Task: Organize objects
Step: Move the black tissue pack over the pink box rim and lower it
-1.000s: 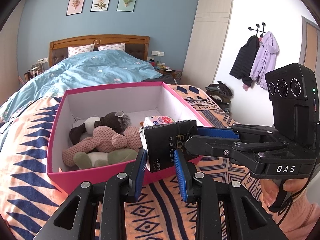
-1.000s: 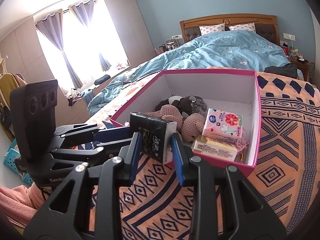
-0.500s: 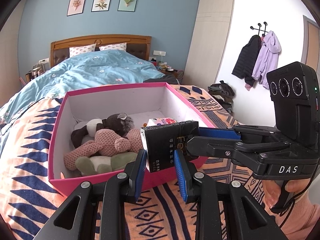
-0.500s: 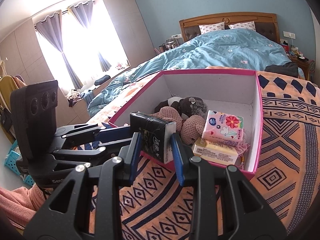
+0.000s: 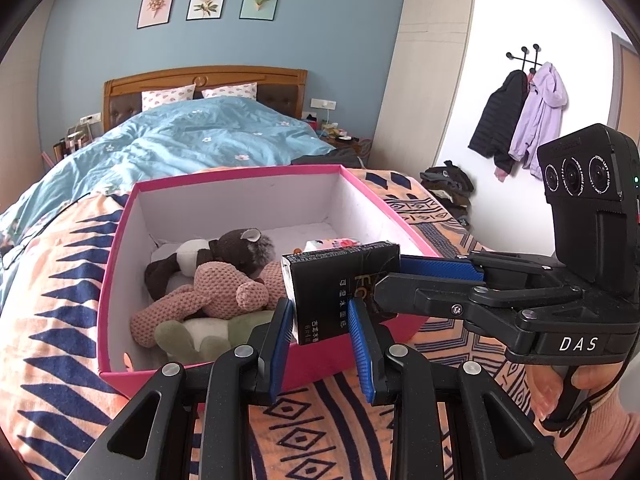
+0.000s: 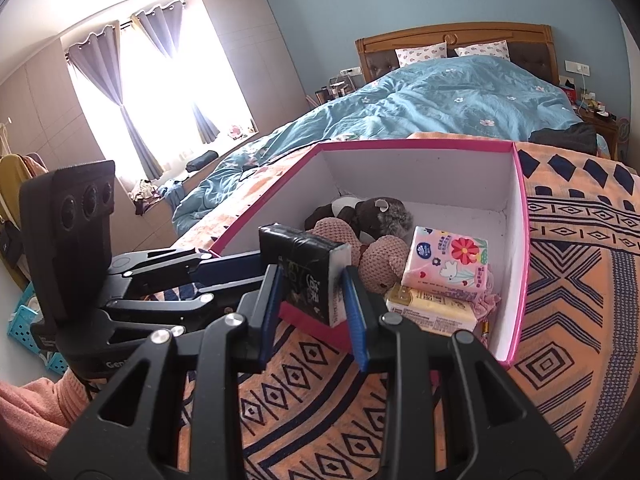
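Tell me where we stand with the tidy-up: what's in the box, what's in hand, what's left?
Already in the pink box: the plush toys, a floral tissue pack and a yellow pack. In hand: both the left gripper and the right gripper are clamped on the black tissue pack, held at the box's near edge, not yet inside. Left: lower it in and release. Nothing else loose shows on the blanket.

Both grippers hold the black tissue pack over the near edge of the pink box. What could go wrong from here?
1. The black rectangular tissue pack hangs over the near wall of the pink cardboard box; released here, it might fall outside.
2. The left gripper and right gripper both clamp it; pulling apart could tear the wrapper.
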Demonstrator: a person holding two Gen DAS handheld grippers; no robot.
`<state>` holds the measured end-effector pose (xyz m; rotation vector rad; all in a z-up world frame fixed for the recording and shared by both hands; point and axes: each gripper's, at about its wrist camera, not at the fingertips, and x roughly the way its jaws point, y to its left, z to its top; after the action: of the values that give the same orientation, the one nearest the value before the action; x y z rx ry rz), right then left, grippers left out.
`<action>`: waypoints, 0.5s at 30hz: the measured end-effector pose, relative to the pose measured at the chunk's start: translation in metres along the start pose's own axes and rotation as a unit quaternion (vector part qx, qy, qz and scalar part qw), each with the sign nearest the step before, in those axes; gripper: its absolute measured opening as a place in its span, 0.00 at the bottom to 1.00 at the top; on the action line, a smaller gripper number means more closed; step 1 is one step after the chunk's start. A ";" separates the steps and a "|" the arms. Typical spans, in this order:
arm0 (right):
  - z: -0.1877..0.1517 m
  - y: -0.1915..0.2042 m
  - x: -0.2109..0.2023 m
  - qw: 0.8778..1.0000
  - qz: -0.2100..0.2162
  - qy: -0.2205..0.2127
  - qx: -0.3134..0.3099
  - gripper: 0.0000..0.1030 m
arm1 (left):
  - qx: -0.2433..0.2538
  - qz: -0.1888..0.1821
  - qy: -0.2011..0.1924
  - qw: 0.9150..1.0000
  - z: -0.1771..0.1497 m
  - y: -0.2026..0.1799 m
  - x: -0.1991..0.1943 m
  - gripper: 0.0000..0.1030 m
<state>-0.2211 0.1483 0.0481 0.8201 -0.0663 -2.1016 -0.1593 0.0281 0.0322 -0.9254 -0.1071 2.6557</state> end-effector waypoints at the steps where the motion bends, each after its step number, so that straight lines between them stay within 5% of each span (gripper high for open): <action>1: 0.000 0.000 0.001 1.000 -0.001 0.001 0.001 0.33 | -0.001 0.000 0.002 1.000 0.000 0.001 0.002 0.27; 15: 0.004 -0.007 0.013 1.000 0.000 0.007 0.012 0.33 | -0.005 0.003 0.007 1.000 0.002 0.008 0.008 0.27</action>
<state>-0.2340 0.1427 0.0421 0.8492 -0.0826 -2.0988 -0.1682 0.0236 0.0276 -0.9480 -0.1143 2.6558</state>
